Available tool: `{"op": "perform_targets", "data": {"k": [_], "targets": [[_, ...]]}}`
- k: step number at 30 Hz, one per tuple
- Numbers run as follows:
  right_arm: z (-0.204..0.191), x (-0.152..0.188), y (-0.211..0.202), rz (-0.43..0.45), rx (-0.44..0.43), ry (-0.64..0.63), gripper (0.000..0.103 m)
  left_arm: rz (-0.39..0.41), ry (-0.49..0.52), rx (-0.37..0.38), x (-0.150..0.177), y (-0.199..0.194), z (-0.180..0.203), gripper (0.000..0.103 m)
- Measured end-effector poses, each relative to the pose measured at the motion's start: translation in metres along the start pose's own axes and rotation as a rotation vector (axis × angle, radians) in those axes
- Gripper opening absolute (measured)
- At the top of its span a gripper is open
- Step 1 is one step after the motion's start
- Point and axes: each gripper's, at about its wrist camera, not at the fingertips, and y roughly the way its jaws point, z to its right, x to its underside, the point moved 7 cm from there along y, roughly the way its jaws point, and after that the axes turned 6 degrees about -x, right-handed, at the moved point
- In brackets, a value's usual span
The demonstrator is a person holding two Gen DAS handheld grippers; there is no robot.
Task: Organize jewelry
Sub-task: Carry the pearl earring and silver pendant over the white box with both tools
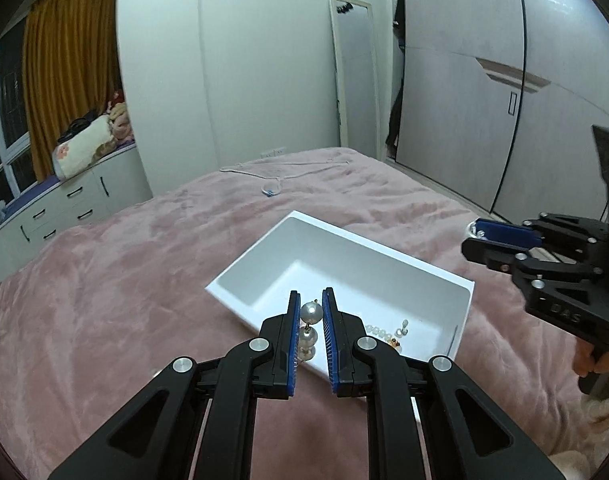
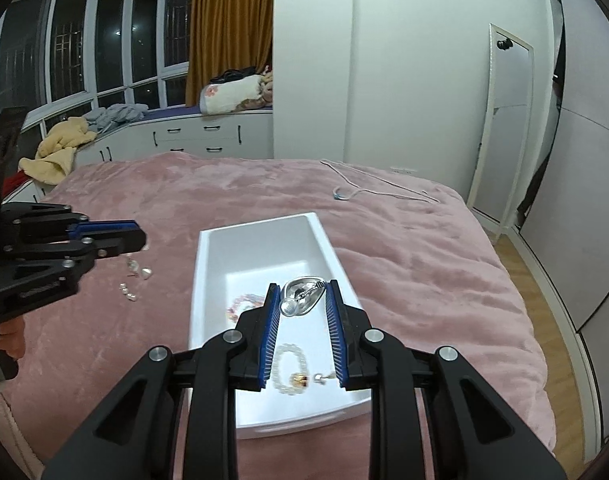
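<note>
Left gripper [image 1: 310, 312] pinched a pearl drop earring [image 1: 309, 330] at the white tray's [image 1: 240, 264] near edge; my right gripper [image 2: 302, 300], nearer the middle, clamped a silver pendant [image 2: 300, 300] directly above the tray floor, so both drops lay straight down.

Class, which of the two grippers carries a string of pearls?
The left gripper: pearl drop earring between its pads. The right gripper clamps a silver piece.

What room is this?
A bedroom, most likely: a big bed with a pink blanket, a wardrobe along the wall, a standing mirror, and drawers under the window.
</note>
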Motion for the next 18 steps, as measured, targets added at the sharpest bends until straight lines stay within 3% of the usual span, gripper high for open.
{"op": "perform_targets", "data": {"k": [8,18], "targets": [[0.027,0.017,0.023,-0.058,0.009,0.019,0.024,-0.071,0.068,0.019,-0.01,0.066,0.027,0.016],[0.036,0.024,0.056,-0.097,-0.015,0.025,0.024,-0.141,0.046,0.029,0.005,0.113,0.032,0.016]]}}
